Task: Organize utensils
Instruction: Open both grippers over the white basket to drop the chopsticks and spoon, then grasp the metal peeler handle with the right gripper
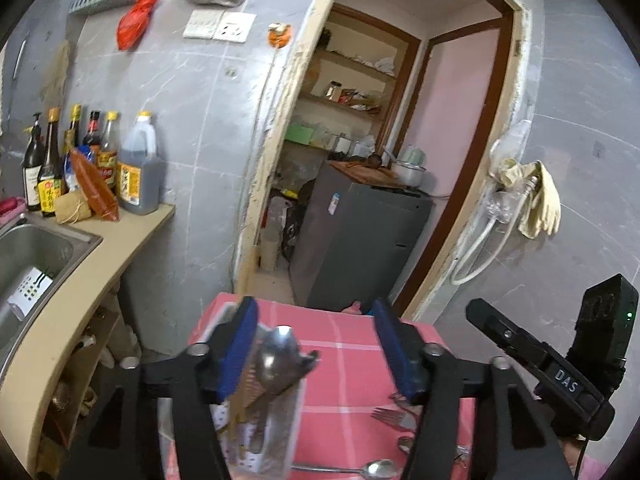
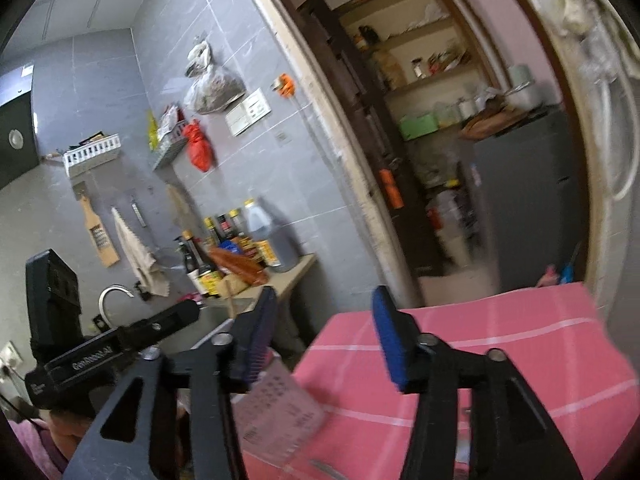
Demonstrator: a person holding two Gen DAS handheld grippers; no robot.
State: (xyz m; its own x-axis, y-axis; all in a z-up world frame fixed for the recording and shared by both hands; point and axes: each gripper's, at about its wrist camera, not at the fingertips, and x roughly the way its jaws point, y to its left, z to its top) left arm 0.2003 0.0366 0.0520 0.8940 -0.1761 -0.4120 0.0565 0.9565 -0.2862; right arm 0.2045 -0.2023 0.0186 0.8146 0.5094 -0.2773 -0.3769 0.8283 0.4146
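- On the pink checked bench (image 1: 352, 364), a perforated white utensil holder (image 1: 256, 440) stood holding a steel spoon (image 1: 278, 354).
- Left tool (image 1: 316, 344) and right tool (image 2: 324, 336) were both open and empty.
- Loose steel forks (image 1: 390, 416) and a spoon (image 1: 360, 469) lay beside the holder; next, probably, one needed grasping.

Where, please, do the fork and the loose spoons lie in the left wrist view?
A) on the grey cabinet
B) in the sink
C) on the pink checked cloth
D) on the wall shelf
C: the fork and a spoon lie flat on the pink checked cloth, right of the utensil holder.
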